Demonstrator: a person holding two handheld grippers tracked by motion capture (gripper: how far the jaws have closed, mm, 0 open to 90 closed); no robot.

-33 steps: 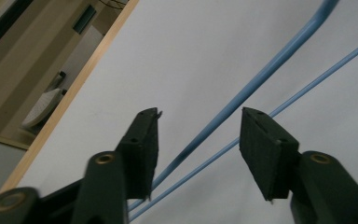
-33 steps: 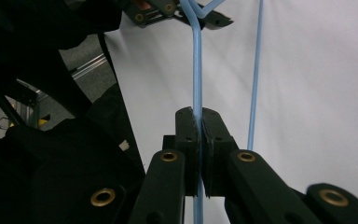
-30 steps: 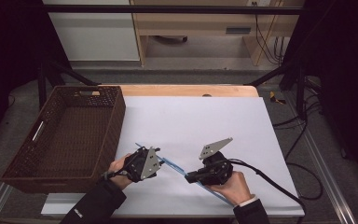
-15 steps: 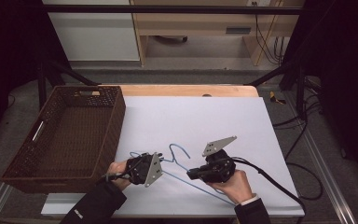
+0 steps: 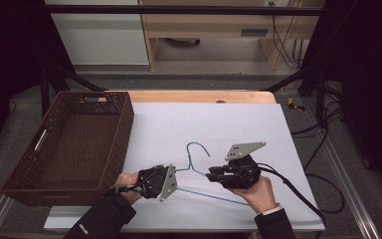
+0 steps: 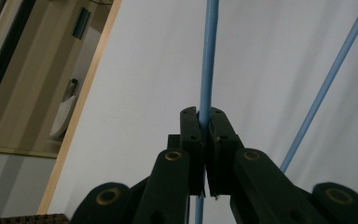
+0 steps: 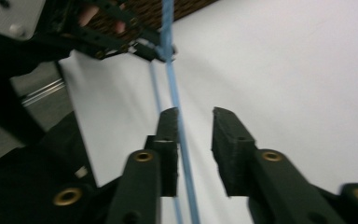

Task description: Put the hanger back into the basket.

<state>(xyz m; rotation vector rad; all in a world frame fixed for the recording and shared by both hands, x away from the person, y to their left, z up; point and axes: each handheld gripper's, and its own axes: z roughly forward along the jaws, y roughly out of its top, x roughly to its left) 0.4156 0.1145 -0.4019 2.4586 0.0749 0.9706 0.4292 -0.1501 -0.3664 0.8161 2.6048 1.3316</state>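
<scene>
Clamping a blue wire hanger (image 5: 199,169) by 1 of its thin rods, the left gripper (image 6: 204,122) has its 2 jaws pressed together on it. Jaws apart, the right gripper (image 7: 196,125) straddles another rod above the white table (image 5: 238,119), beside a brown wicker basket (image 5: 74,144).
</scene>
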